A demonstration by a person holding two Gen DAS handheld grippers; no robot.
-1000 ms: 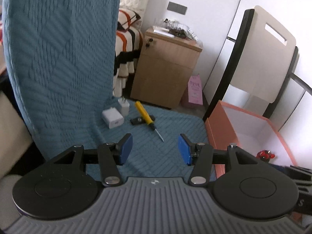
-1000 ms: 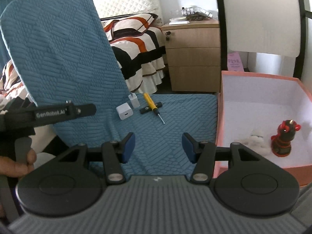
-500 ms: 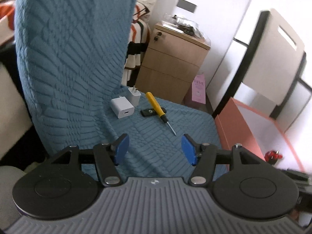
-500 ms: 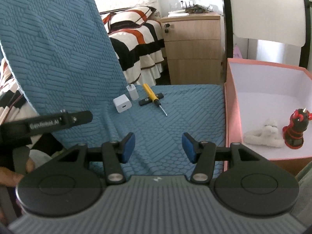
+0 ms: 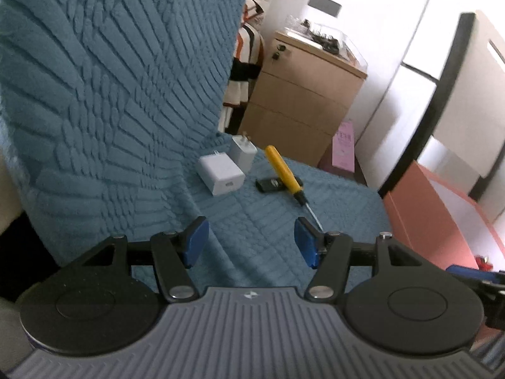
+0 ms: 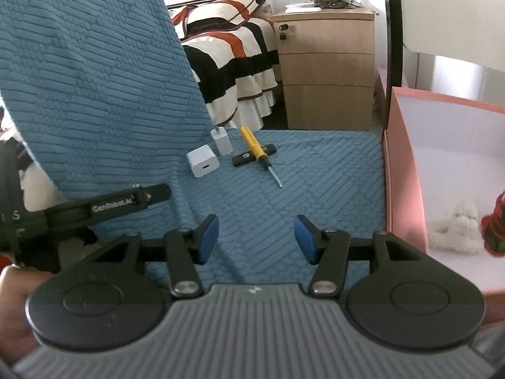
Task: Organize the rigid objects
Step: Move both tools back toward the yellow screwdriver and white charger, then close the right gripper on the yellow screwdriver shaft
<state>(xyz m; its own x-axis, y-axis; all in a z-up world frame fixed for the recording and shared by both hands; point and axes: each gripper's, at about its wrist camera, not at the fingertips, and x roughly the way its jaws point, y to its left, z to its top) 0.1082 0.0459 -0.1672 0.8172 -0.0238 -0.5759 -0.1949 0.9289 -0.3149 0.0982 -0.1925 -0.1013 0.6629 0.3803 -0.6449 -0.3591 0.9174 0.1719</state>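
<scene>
My left gripper (image 5: 251,242) hangs over the blue quilted cover (image 5: 268,221), blue pads spreading wider right now, nothing btwn them. Right gripper (image 6: 256,239) is released too, pads apart over bare cover, nothing in the gap.

Ahead of both, near the fold where the cover climbs the seat back, sits the small cluster: a white cube-shaped plastic charger w/ a port on its face (image 5: 221,175), a second, slimmer white plug adapter w/ metal prongs up (image 5: 243,153) just behind & touching or nearly so, can't tell which. A yellow-handled screwdriver w/ thin metal shaft (image 5: 282,169) lies slanted, tip toward me, its handle crossing over a flat black stick-shaped gadget (image 5: 269,184).

To my right stands the pink cardboard box w/ white inside (image 6: 405,170), open top, edge against the cover. In it, from the right wrist view: a white fuzzy figure (image 6: 459,224) and beside it a red-and-black figurine (image 6: 495,230), partly cut off by the frame.

Behind: wooden three-drawer nightstand (image 6: 328,69), striped bedding (image 6: 233,50).
</scene>
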